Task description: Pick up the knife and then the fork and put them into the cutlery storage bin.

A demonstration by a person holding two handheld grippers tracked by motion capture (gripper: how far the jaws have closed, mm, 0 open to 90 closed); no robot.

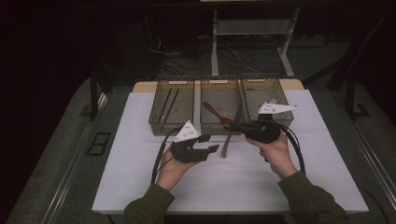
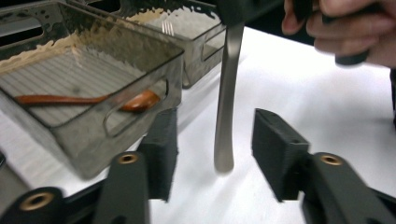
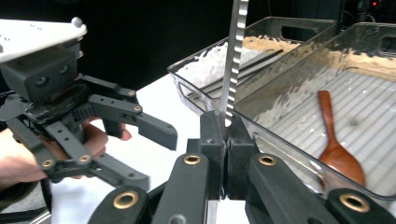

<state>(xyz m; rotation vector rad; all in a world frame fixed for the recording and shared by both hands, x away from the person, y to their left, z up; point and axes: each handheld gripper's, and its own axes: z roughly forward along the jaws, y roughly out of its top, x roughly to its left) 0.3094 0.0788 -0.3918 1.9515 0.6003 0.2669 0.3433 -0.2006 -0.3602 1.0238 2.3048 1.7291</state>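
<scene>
My right claw (image 1: 240, 127) is clenched on the serrated blade of a slender silver table knife (image 1: 229, 140); its handle hangs down to the white tabletop (image 1: 140, 177), the tip touching or just above it; my left claw (image 1: 211, 143) stands released, jaws apart on either side of that handle (image 2: 224, 116) without pressing on it; behind sit three clear plastic bins in a row; the middle bin (image 1: 221, 81) holds a brown wooden spoon (image 1: 215, 113), the left bin (image 1: 173, 81) dark chopsticks (image 1: 168, 105), and the right bin (image 1: 261, 79) lies behind my right hand (image 1: 275, 151).
</scene>
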